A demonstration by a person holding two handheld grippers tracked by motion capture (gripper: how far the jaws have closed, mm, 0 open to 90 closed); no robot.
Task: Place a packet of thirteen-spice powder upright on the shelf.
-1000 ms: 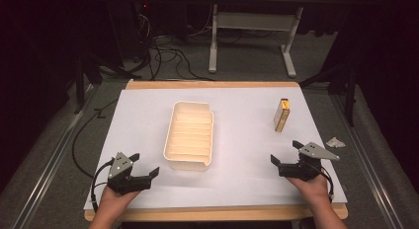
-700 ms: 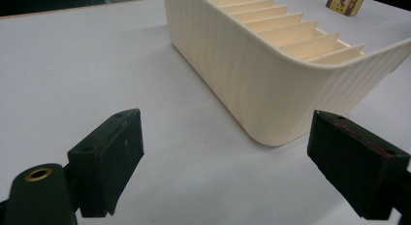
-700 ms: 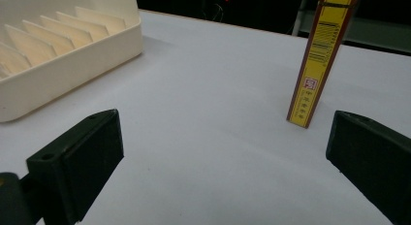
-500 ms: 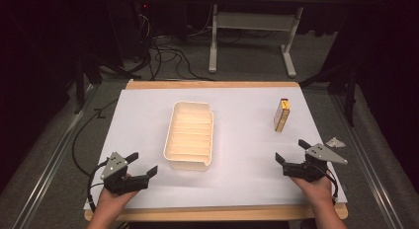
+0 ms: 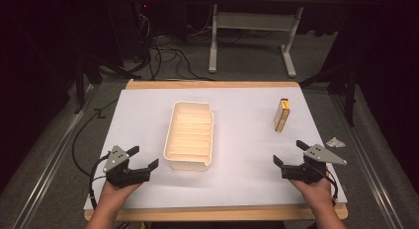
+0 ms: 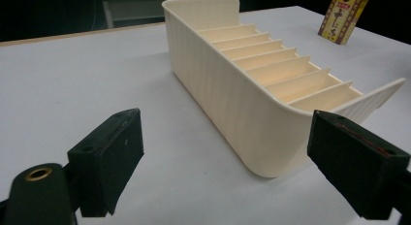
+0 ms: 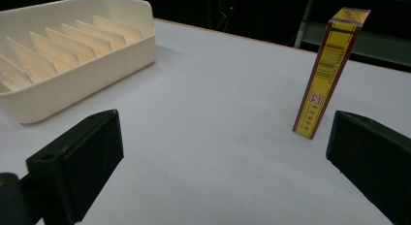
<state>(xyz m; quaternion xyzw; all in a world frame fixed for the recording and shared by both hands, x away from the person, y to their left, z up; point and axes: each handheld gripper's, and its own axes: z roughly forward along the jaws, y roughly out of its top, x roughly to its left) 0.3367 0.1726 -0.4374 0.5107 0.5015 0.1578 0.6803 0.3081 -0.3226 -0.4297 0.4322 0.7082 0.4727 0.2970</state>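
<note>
High view: a cream slotted tray (image 5: pixel 190 135) is seen near the middle of the white sheet (image 5: pixel 247 155); its long axis runs away from the person, slightly tilted, with the dividers lying crosswise
Left gripper view: the tray's near rounded corner is seen between the jaws but apart from them; the dividers recede toward the far end wall
Yellow carton (image 5: pixel 281 115): stood upright on its short end, well to the right of the tray, long axis vertical
Writing: a barcode and a small red mark are made out on the carton's yellow face in the right gripper view; no word can be read
Left gripper (image 5: pixel 140 160): held wide open at the near left; nothing is gripped
Right gripper (image 5: pixel 290 153): held wide open at the near right; nothing is gripped; the carton is seen ahead, just inside one jaw
</note>
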